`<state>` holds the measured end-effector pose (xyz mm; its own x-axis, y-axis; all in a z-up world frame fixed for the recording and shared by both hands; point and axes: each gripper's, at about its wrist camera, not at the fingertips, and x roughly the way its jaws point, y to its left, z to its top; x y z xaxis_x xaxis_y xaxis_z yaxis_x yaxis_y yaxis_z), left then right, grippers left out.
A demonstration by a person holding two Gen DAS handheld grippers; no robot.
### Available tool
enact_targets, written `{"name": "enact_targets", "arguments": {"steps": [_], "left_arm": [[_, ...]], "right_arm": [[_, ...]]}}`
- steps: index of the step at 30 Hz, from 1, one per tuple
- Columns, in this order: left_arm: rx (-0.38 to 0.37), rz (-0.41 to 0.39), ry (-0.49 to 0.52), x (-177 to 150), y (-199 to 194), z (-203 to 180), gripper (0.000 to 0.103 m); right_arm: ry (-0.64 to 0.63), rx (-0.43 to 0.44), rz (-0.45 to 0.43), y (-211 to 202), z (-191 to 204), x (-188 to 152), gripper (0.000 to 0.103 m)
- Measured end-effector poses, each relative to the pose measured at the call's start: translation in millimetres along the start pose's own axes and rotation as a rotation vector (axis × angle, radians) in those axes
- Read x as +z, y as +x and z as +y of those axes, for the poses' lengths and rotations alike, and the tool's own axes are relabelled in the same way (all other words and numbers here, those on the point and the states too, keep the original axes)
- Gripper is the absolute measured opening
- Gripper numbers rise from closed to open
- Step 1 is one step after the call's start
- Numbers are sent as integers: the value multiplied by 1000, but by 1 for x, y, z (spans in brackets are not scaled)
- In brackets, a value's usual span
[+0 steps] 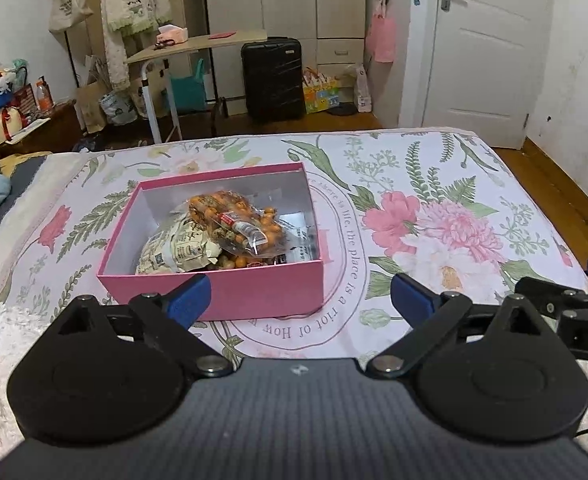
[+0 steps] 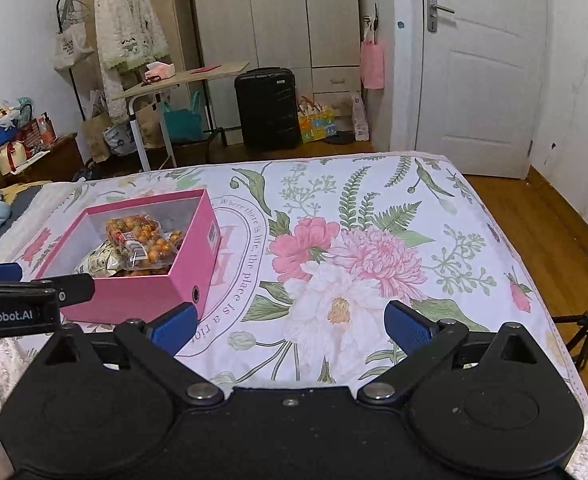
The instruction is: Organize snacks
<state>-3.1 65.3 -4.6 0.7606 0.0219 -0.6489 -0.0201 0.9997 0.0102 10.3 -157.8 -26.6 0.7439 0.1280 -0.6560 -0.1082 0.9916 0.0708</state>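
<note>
Open pink cardboard box point(image 1: 229, 288) on the floral bedsheet point(image 1: 434, 208), holding a clear bag of orange snacks point(image 1: 233, 220) over a partly hidden cream packet point(image 1: 173, 254); left hand-held gripper point(image 1: 300, 296) and right hand-held gripper point(image 2: 291, 326) spread wide, empty

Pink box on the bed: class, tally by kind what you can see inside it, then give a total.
Clear bags of orange snacks: 1
Cream printed packets: 1
Total visible in the pink box: 2; anything underneath is hidden.
</note>
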Motion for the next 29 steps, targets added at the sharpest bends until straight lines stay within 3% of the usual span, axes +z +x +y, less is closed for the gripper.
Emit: {"name": "enact_targets", "arguments": {"steps": [29], "left_arm": [[-9, 31, -38, -9, 11, 0, 103]], "right_arm": [[-23, -18, 18, 6, 2, -4, 101]]}}
